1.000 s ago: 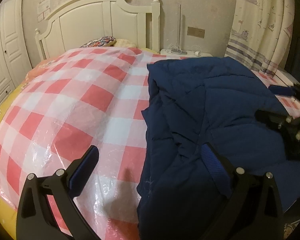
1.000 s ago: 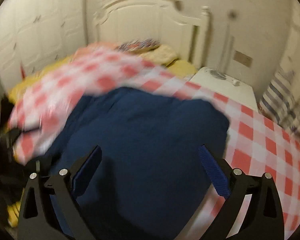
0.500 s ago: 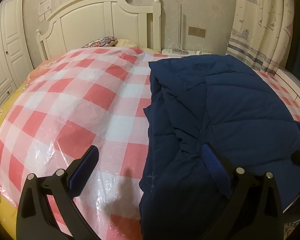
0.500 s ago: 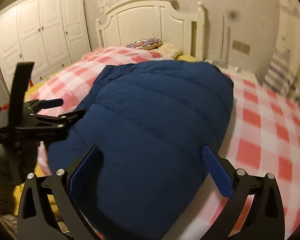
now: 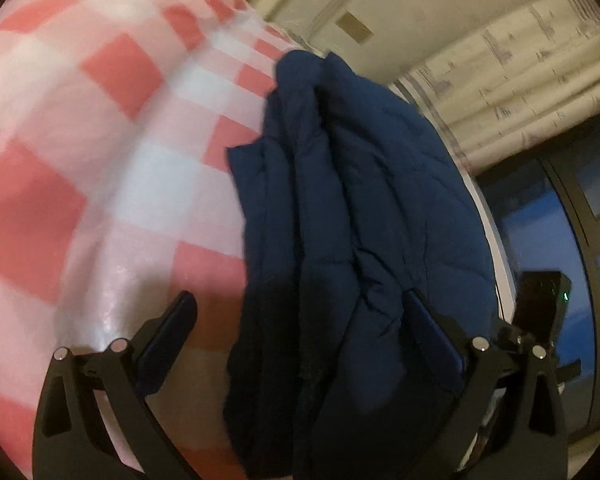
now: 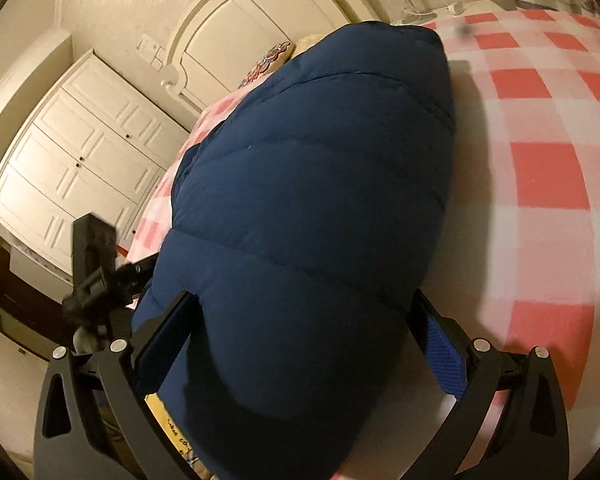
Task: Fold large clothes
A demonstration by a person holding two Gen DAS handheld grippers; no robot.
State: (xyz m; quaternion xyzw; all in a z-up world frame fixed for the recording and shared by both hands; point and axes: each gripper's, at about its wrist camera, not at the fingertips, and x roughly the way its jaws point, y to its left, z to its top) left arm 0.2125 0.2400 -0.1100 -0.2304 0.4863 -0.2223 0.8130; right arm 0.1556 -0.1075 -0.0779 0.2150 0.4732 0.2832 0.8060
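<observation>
A large navy quilted jacket [image 5: 360, 240] lies folded lengthwise on a bed with a red-and-white checked cover [image 5: 100, 140]. My left gripper [image 5: 304, 332] is open, its jaws wide apart, at the jacket's near left edge; the right finger [image 5: 432, 336] lies over the fabric. In the right wrist view the jacket [image 6: 312, 200] fills the middle. My right gripper [image 6: 304, 328] is open, its jaws straddling the jacket's near end. The left gripper's body [image 6: 96, 272] shows at the left of that view.
A white headboard [image 6: 236, 40] and a white wardrobe [image 6: 72, 152] stand behind the bed. A patterned pillow [image 6: 268, 62] lies by the headboard. A curtain [image 5: 512, 72] and a dark window [image 5: 560, 220] are on the right. The checked cover [image 6: 540, 140] spreads right of the jacket.
Both grippers have dropped lower and closer to the jacket's near end and have rolled, so the views are tilted. The jacket now sits between the right gripper's jaws.
</observation>
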